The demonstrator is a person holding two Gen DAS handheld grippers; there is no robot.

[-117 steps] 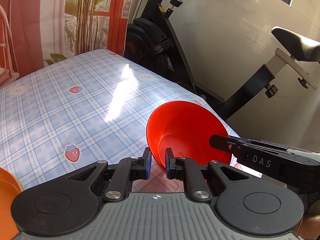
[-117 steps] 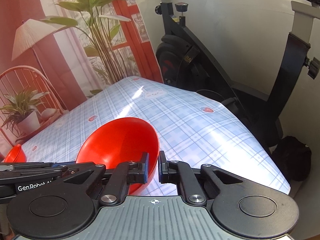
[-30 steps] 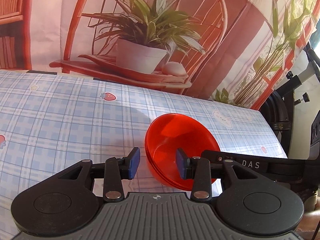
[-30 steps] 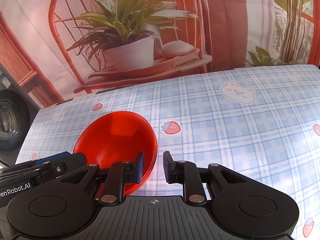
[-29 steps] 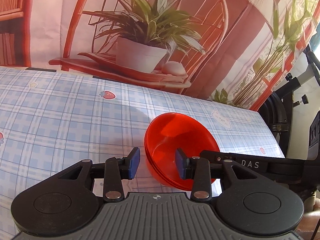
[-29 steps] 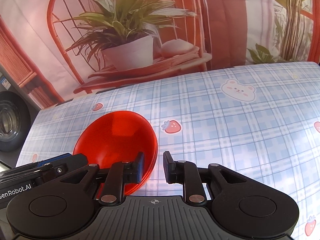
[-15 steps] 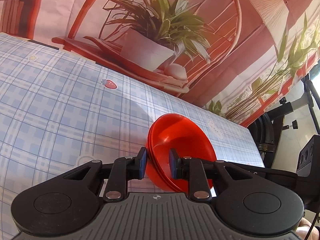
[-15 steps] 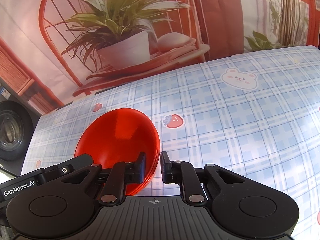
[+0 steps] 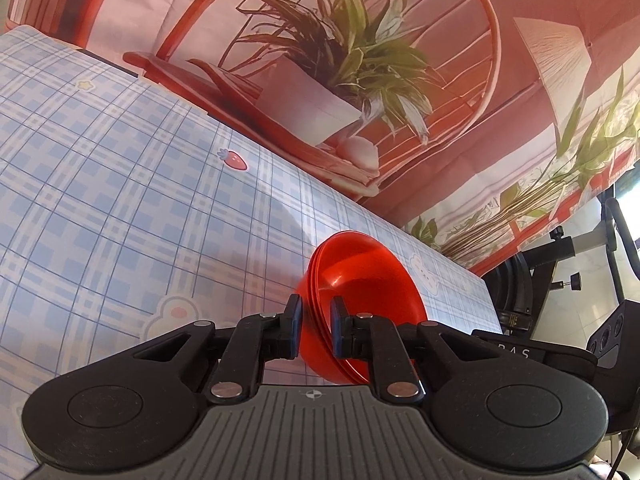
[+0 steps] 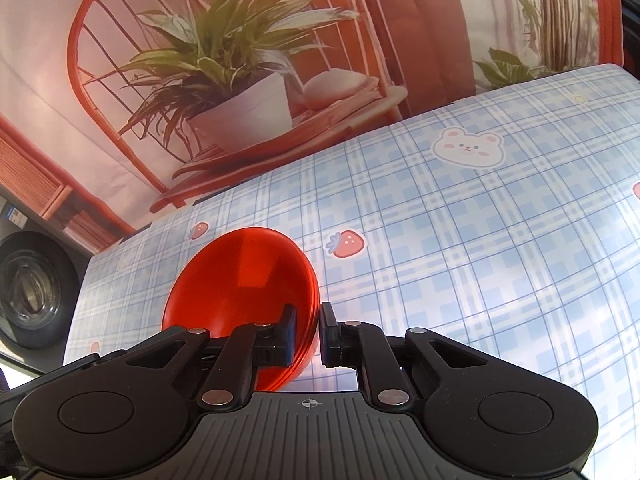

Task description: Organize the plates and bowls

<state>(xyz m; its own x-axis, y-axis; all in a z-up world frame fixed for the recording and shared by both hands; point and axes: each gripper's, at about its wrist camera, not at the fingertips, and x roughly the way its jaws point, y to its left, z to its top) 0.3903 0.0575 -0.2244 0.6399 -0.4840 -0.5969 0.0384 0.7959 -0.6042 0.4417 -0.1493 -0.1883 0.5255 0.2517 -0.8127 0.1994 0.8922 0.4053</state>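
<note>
Red bowls (image 9: 362, 276) between both tongs

Stack of bowls (image 10: 240, 280) over the tablecloth (image 10: 440, 260), backdrop (image 10: 240, 80) behind, exercise bike (image 9: 560, 264) right

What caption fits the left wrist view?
Left gripper clamps rim of nested red bowls above blue plaid tablecloth.

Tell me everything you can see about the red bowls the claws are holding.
The red bowls are glossy, slightly see-through plastic, nested in a tight stack; layered rims show at the edge, though the exact count is unclear. The stack sits tilted on the blue checked tablecloth, its opening facing partly sideways. The left claw has just been closing and pinches the rim on one side; the right claw clamps the opposite rim. Nothing lies inside.
</note>
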